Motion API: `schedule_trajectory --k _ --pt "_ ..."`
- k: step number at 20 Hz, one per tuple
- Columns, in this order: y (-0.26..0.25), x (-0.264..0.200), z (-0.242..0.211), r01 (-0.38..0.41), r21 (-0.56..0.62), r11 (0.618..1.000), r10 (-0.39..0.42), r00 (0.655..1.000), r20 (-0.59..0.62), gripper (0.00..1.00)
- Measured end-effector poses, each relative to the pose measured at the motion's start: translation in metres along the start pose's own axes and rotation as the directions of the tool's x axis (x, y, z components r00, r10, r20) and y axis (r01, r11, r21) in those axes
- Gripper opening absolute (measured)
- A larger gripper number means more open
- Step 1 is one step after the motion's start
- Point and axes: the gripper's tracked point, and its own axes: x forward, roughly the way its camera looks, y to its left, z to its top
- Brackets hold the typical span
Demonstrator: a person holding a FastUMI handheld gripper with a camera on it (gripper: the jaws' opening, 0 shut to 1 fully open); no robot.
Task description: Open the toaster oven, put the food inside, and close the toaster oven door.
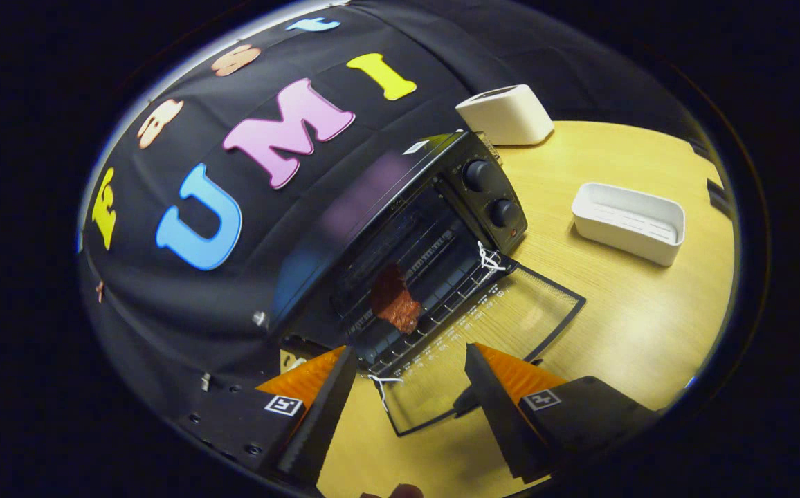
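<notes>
- Toaster oven [434, 228] sits on the desk [642, 311], backed against the booth wall. Its door [490, 339] is folded all the way down and lies flat toward the claw.
- Food [394, 301], a reddish-brown piece, is already on the rack [428, 277] inside the cavity, near the front edge of the rack.
- Claw [407, 387]: fingers spread wide, nothing between them. It hangs above the free edge of the lowered door, tilted relative to the desk.
- Step, as I read it: open and load are done, closing the door is what's left.
- Next move needs the claw to get under or behind the door's free edge or handle [466, 401], which sits just beside the right finger, then swing it up toward the cavity. A white string [490, 259] is tied near the hinge side by the knobs [490, 194], another [379, 380] at the near corner. Can't tell whether they are meant as pulls.
- Edges: the door is thin glass with a dark frame and lies low to the desk, so there is little room to slip a finger beneath. Food looks clear of the door's swing, though close to the rack front.
- Open room: bare desk to the right of the door. White tray [628, 221] and white box [506, 114] stand well apart from the oven, out of the closing path. The wall cloth crowds the oven's far side.
</notes>
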Motion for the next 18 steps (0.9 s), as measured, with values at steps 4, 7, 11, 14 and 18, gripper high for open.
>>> schedule_trajectory --k 4,7,11,14,18 --pt "-0.022 -0.016 -0.022 0.034 -0.16 0.987 -0.04 0.999 -0.035 0.99" --pt "-0.044 -0.021 -0.045 0.051 -0.283 0.958 -0.08 0.993 -0.09 0.99" --pt "-0.052 -0.026 -0.072 0.009 -0.386 0.922 -0.08 0.983 -0.167 0.99" --pt "-0.068 -0.019 -0.091 0.002 -0.445 0.896 -0.106 0.972 -0.208 0.99" --pt "-0.083 -0.005 -0.114 -0.033 -0.535 0.844 -0.14 0.95 -0.28 0.99"
